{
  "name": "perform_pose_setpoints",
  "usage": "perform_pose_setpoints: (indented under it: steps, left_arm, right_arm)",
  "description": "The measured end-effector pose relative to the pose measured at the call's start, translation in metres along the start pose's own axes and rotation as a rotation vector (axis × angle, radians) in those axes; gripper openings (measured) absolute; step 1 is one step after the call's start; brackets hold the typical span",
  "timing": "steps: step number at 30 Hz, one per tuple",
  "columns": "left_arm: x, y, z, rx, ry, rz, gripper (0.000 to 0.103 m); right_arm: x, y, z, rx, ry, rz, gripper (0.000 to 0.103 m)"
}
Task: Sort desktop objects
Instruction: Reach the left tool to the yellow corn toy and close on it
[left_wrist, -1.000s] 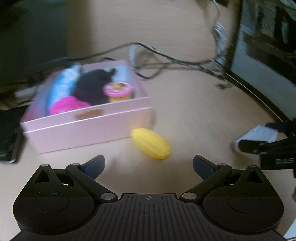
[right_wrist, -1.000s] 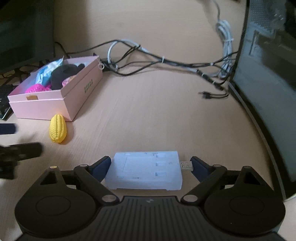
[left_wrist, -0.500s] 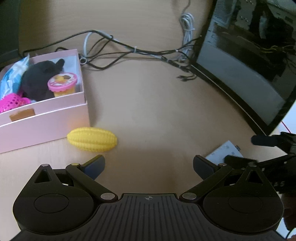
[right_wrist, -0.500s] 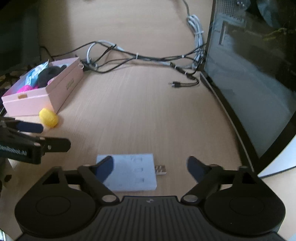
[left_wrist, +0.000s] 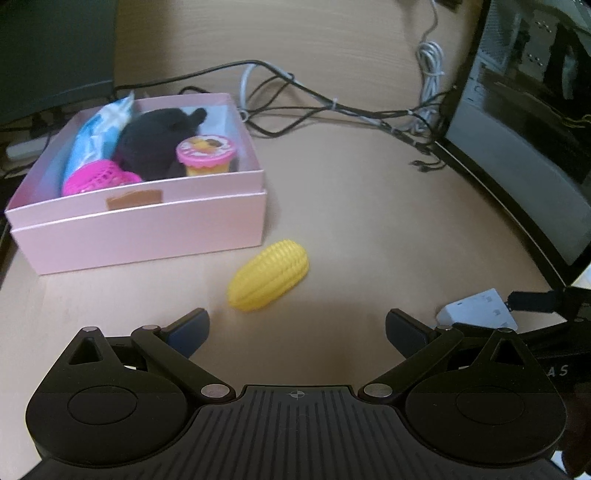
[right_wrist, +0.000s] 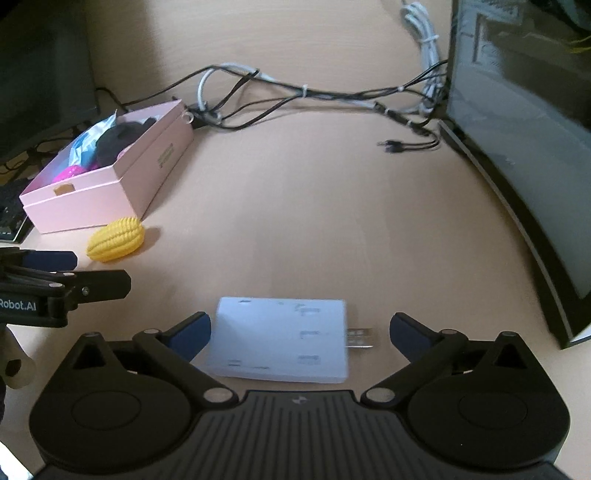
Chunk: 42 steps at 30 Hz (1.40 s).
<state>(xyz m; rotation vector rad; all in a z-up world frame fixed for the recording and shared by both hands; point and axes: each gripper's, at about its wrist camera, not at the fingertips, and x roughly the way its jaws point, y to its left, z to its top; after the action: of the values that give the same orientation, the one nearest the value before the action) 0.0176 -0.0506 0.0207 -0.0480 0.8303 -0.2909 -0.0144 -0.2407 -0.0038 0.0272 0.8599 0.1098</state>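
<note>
A yellow toy corn (left_wrist: 269, 274) lies on the wooden desk just right of a pink box (left_wrist: 147, 229); it also shows in the right wrist view (right_wrist: 115, 239). My left gripper (left_wrist: 295, 330) is open and empty, a little short of the corn. A white USB hub (right_wrist: 280, 339) with its plug to the right lies flat between the fingers of my right gripper (right_wrist: 299, 330), which is open around it. The hub also shows in the left wrist view (left_wrist: 476, 309). The box (right_wrist: 107, 192) holds a black plush, a pink mesh ball, a toy cup and a blue packet.
A bundle of cables (right_wrist: 303, 92) runs along the back of the desk. A dark computer case (right_wrist: 524, 122) stands at the right. A dark monitor base (left_wrist: 55, 55) is behind the box. The left gripper (right_wrist: 55, 288) shows at the left of the right wrist view.
The left gripper has swung back left, so the corn now lies nearer its middle. The right gripper has shifted so the USB hub sits centred between its open fingers.
</note>
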Motion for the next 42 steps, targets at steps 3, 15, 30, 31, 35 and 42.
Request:
perform_pose_setpoints:
  steps: [3,15,30,31,35,42]
  left_arm:
    - [-0.003,0.002,-0.002,-0.005,-0.001,0.007,0.103]
    - [0.002,0.008,-0.003,-0.023,0.003,0.093,0.103]
    - [0.014,0.045,0.013,-0.054,0.001,0.421,0.103]
    - [0.013,0.047,0.012,-0.057,-0.004,0.437,0.103]
    - [0.006,0.055,0.011,-0.076,-0.015,0.457,0.103]
    - [0.000,0.047,0.010,-0.021,-0.049,0.186,0.103]
  right_arm:
    - [0.005,0.006,0.000,0.005,0.019,0.006,0.103]
    - [0.008,0.009,-0.003,-0.026,0.001,-0.064,0.091]
    - [-0.009,0.009,0.004,-0.065,-0.056,-0.027,0.091]
    - [-0.009,0.009,0.005,-0.066,-0.055,-0.023,0.091]
    - [-0.008,0.010,0.006,-0.074,-0.057,-0.012,0.091]
    - [-0.006,0.013,0.012,-0.080,-0.058,0.025,0.091]
